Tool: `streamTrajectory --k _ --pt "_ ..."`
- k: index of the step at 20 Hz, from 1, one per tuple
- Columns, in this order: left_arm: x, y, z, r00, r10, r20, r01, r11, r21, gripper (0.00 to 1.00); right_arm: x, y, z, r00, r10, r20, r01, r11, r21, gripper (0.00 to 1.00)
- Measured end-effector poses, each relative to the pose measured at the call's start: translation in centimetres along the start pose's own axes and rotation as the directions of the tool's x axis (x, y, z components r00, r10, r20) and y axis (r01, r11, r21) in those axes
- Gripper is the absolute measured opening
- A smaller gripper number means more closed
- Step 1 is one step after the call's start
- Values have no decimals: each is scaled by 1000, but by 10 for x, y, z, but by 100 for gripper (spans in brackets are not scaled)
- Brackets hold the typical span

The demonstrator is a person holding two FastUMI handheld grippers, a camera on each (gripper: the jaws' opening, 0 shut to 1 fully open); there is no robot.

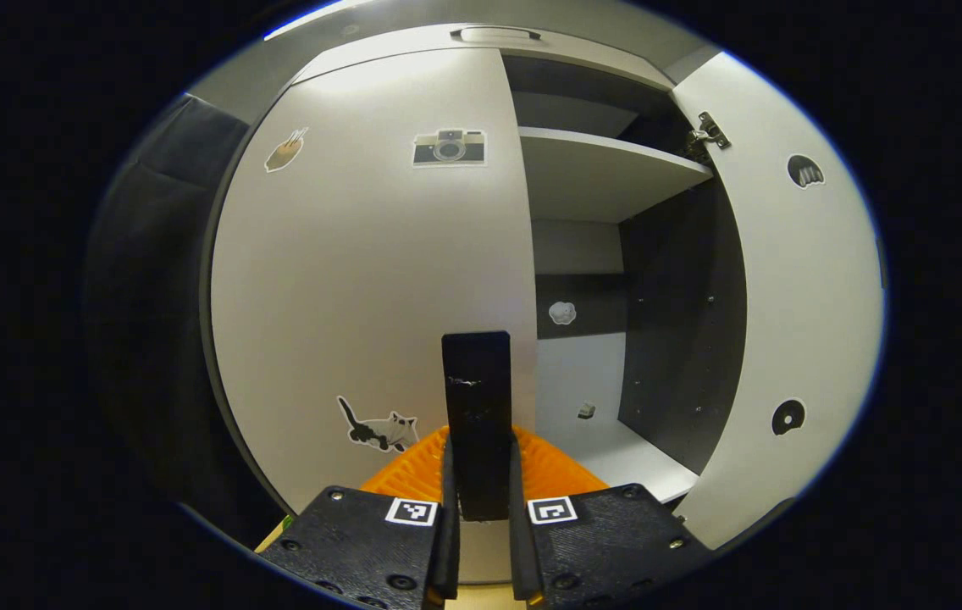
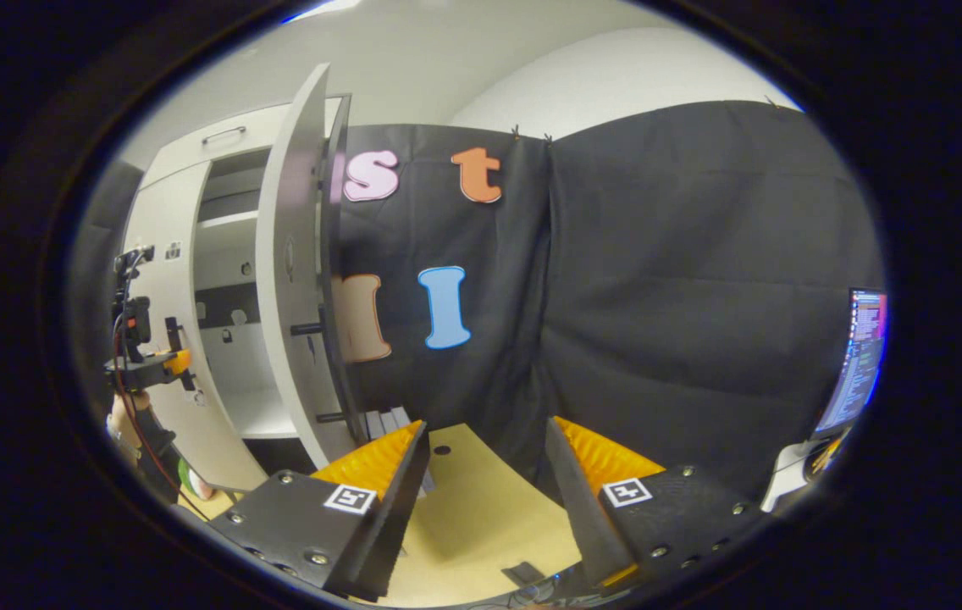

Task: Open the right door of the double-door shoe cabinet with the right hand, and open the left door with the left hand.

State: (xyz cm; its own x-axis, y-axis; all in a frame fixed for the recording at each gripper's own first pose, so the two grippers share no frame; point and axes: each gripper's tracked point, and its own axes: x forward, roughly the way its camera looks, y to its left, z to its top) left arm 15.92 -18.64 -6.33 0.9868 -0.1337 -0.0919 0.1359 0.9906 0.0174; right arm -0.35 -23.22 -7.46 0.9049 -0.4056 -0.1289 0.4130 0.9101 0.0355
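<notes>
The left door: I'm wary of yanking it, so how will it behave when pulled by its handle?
The left door looks like a stiff flat panel, so it should swing rigidly without flexing. The handle sits clamped between the left gripper fingers. A hinge shows on the open right door, so expect a similar pivot.

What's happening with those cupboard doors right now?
Left gripper shut on left door handle. Right gripper open, free. Right door open, left door closed.

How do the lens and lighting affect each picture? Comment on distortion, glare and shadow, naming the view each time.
Left gripper view: fisheye bows the left door and right door; soft glare near the left door's top; cabinet interior in shadow. Right gripper view: the right door's edge curves; a monitor glows at the rim.
</notes>
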Motion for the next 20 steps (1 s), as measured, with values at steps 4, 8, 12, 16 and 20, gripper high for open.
streamTrajectory --k 4,8,12,16,20 --pt "-14 0 -1 999 -43 0 43 999 -6 21 4 15 1 1000 30 -2 -30 1000 -2 82" --pt "-29 2 0 997 -80 -5 80 997 -13 21 -3 32 1 998 69 0 -69 998 -3 82" --pt "-49 6 -1 995 -101 -6 101 995 -22 21 -5 50 -5 994 112 -13 -112 994 -13 82" --pt "-66 12 -2 993 -115 -11 114 993 -33 21 -8 69 -4 988 155 -17 -156 988 -21 82" --pt "-85 20 -2 992 -122 -14 121 992 -39 21 -16 87 -7 980 200 -23 -200 979 -27 82"
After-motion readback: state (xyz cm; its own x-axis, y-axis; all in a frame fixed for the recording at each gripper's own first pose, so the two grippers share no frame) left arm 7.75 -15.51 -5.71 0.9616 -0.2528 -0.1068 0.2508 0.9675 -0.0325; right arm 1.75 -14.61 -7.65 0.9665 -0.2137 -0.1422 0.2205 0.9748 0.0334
